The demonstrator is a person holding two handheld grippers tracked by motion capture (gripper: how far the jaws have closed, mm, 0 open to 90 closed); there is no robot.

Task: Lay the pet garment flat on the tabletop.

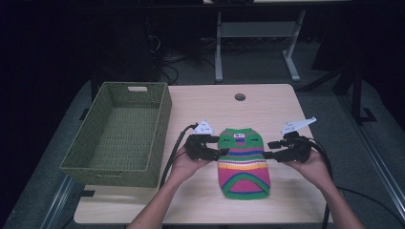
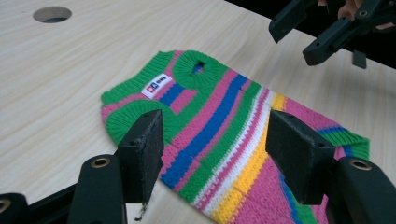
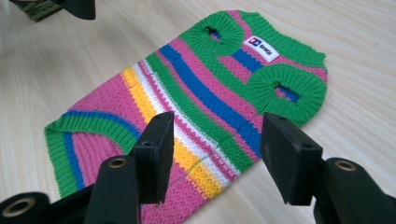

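Striped sweater (image 1: 242, 162) between left tongs (image 1: 220, 151) and right tongs (image 1: 267, 153), both apart, empty. Soft, light knit; pinch side edges.

The room was dim, its far reaches almost black beyond the lit work area. A pale wooden table (image 1: 267, 102) with a round cable hole (image 1: 239, 97) near its far edge stood on grey carpet (image 1: 329, 109). Behind it stood a second desk on a white metal frame (image 1: 291, 59), with dark cables (image 1: 167, 62) lying tangled on the floor beneath it.
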